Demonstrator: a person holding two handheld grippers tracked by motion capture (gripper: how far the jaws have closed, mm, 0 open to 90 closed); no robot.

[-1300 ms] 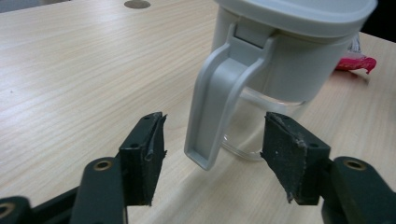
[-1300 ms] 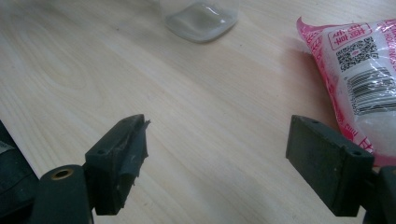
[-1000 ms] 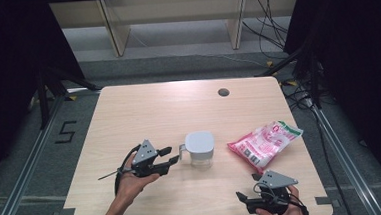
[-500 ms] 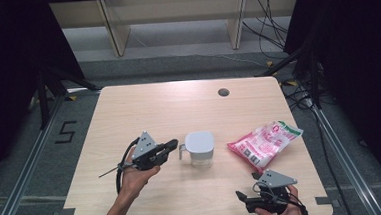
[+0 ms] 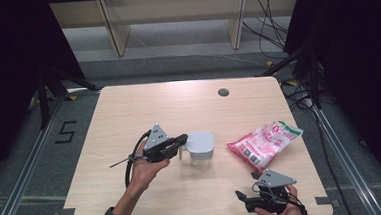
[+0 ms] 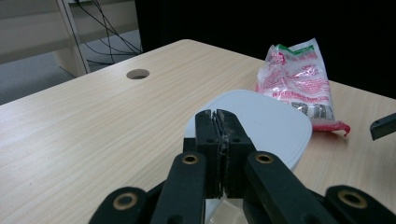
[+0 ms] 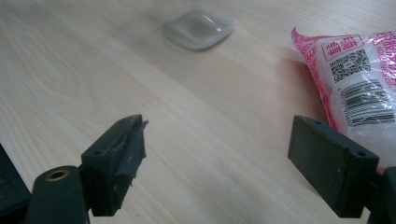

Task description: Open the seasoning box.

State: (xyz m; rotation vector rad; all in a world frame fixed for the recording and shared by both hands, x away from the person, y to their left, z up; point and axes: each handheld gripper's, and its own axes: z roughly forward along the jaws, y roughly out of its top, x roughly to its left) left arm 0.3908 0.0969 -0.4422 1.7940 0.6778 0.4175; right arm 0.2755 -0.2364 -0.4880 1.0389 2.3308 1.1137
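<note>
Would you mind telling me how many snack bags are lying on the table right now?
1. The pink snack bag lies flat toward the table's right side, right of the lidded clear container and beyond the right gripper.

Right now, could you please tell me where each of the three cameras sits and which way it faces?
High view: above the table's near side, facing forward and down; both forearms and grippers show.
Left gripper view: behind the shut left gripper, facing the white-lidded clear plastic jug.
Right gripper view: low, behind the open right gripper, facing the table.
Shared: jug, pink-and-white plastic snack bag.
</note>
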